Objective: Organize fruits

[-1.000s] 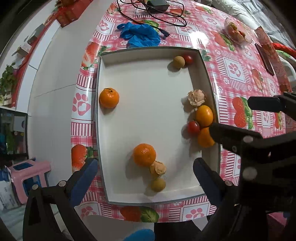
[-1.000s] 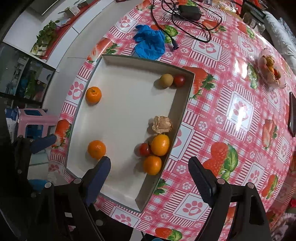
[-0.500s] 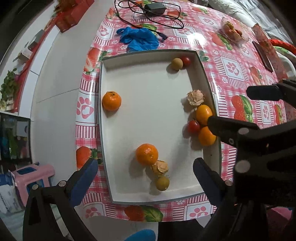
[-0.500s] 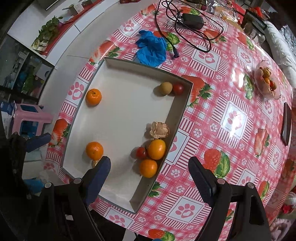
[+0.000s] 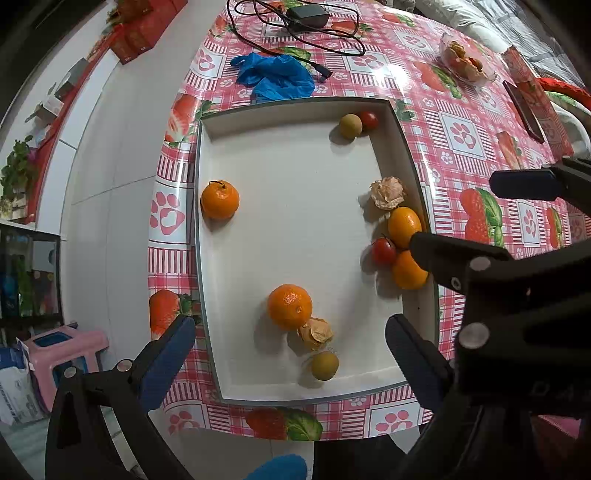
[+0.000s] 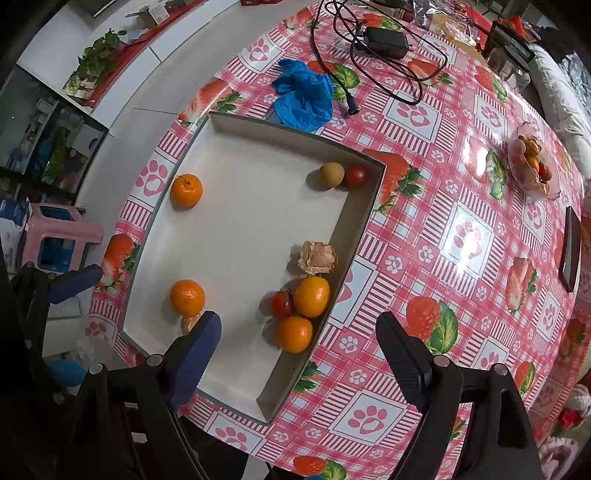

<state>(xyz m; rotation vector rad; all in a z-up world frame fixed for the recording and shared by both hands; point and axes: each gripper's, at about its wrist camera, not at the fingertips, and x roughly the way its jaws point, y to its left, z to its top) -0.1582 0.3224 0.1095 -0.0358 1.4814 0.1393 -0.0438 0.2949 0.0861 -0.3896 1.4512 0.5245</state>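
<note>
A white tray [image 5: 207, 258] lies on the strawberry tablecloth. Inside it, one orange [image 5: 219, 199] sits at the left wall and another orange [image 5: 290, 306] touches a papery husk [image 5: 316, 334] with a small yellow fruit [image 5: 324, 365] below it. Two oranges [image 6: 312, 297] and a cherry tomato [image 6: 282, 303] cluster at the right wall, under a second husk [image 6: 317, 257]. A yellow fruit [image 6: 331, 174] and a tomato [image 6: 355, 175] share the far corner. My left gripper [image 5: 290, 325] and right gripper [image 6: 298, 321] hover high above the tray's near end, both open and holding nothing.
A crumpled blue glove [image 5: 275, 75] lies just past the tray, and a charger with looped cable [image 5: 306, 16] is farther back. A glass bowl of fruit [image 6: 533, 162] and a dark phone [image 6: 570, 253] are on the right. The table edge drops to a pink stool [image 5: 62, 347].
</note>
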